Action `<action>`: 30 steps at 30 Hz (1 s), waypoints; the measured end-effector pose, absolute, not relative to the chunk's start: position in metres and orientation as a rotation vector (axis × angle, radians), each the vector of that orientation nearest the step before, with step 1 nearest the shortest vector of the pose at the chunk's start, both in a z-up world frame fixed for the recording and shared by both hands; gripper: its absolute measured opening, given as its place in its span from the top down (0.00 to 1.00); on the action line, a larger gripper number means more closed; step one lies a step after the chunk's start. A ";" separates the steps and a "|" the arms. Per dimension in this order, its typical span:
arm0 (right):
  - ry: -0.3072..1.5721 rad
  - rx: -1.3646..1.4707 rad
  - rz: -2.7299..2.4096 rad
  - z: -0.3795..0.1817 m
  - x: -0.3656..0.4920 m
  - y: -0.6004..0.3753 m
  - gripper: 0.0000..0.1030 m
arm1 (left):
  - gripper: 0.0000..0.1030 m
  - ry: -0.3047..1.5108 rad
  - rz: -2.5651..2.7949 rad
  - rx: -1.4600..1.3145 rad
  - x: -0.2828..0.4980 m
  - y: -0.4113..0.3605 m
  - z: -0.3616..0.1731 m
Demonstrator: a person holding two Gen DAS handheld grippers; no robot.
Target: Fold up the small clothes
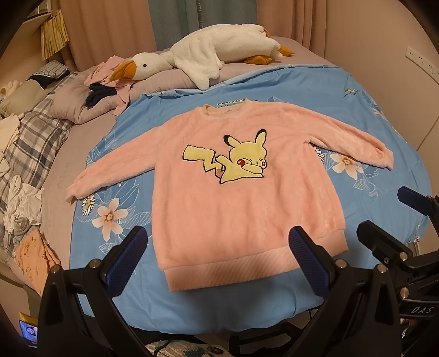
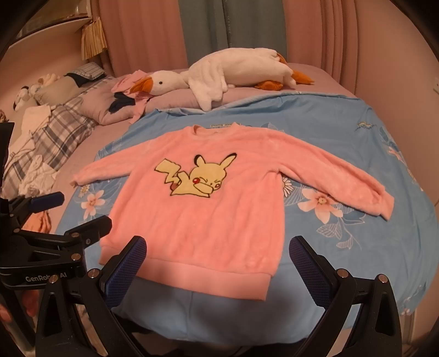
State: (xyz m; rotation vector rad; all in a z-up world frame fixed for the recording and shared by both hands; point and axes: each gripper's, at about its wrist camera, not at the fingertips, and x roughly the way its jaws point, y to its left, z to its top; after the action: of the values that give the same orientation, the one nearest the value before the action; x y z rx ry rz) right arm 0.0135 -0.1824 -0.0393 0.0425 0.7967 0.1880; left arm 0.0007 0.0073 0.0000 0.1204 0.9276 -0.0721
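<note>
Bedroom, warm dim light. Bed (image 1: 63, 164) in mauve sheet fills the room. Beyond its far edge: pink curtains (image 1: 109, 27) flanking a teal curtain (image 1: 203, 16). Right of bed: plain wall with a white socket strip (image 1: 421, 60).

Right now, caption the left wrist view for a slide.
Open left gripper hovers above the ribbed hem of a fluffy pink sweatshirt spread flat on a blue floral sheet.

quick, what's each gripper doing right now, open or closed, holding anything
Left gripper: open, holding nothing, above the pink sweatshirt's hem.
Right gripper: open, holding nothing, also above the hem.
</note>
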 end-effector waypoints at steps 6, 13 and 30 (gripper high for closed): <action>0.798 0.040 0.190 -0.039 0.014 -0.182 0.00 | 0.00 0.928 -0.072 0.119 0.001 0.008 0.000; 0.798 0.040 0.189 -0.039 0.014 -0.182 0.00 | 0.00 0.928 -0.072 0.120 0.001 0.007 -0.001; 0.799 0.039 0.189 -0.039 0.014 -0.182 0.00 | 0.00 0.933 -0.070 0.119 -0.001 0.004 -0.004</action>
State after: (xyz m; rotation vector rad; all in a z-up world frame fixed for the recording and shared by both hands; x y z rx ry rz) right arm 0.0139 -0.1819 -0.0392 0.0390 0.7994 0.1888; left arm -0.0008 0.0043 -0.0038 0.1185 0.9334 -0.0705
